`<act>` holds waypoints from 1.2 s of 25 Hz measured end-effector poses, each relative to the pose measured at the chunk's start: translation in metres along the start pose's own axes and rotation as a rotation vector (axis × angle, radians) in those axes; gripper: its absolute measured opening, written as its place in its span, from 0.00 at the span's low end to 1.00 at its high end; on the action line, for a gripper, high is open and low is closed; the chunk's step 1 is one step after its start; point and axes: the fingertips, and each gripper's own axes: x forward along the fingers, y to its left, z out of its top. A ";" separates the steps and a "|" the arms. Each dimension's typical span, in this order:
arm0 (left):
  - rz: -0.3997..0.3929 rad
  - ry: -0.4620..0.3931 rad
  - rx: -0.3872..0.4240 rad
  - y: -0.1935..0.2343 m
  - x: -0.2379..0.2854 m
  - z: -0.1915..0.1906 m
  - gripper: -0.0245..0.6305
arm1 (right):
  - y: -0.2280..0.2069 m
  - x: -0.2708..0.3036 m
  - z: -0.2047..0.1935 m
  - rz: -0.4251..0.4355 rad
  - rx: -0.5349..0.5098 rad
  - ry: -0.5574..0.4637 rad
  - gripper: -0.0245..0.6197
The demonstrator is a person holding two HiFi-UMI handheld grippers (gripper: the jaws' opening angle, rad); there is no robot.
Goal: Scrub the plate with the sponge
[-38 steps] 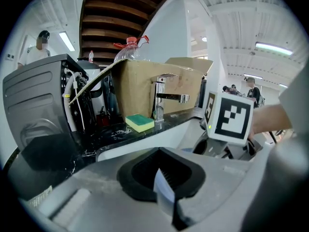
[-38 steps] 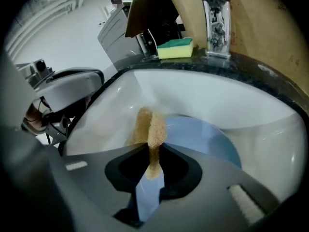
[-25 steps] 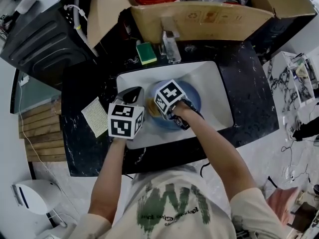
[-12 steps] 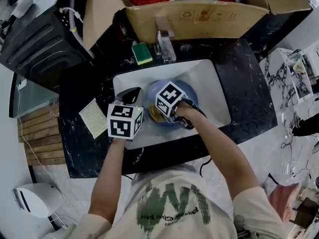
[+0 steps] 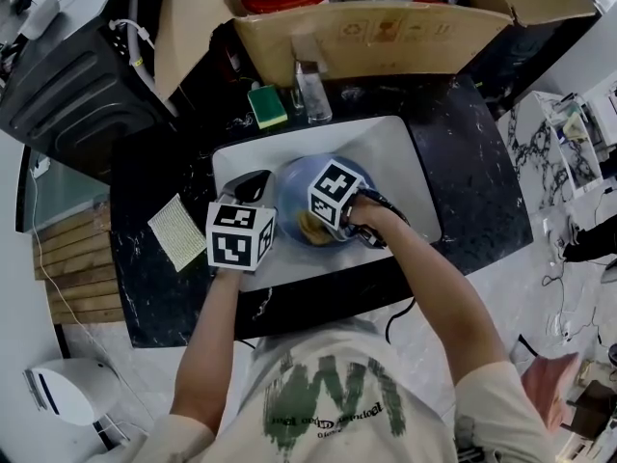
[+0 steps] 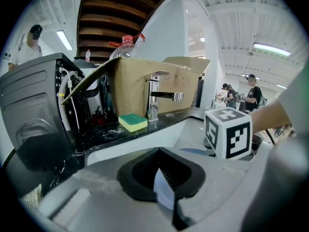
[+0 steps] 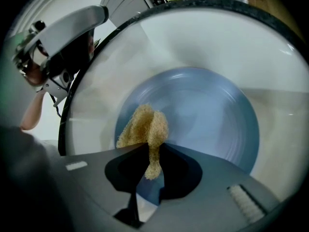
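The right gripper (image 7: 150, 151), jaws clamped on the tan sponge (image 7: 143, 127), pressed it onto the left part of the blue plate (image 7: 207, 115) in the sink (image 5: 390, 148), while the left gripper (image 6: 163, 185), jaws closed, seemingly pinched the plate's left rim.

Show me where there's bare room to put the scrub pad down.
Bare: the black counter right of the sink, and the basin floor between the plate and the sink's right wall. Crowded: behind the sink, with green sponge, faucet and cardboard box.
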 end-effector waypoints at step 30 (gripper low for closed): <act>0.031 0.016 -0.009 -0.012 0.015 0.006 0.04 | -0.098 -0.031 -0.021 -0.197 0.069 -0.054 0.14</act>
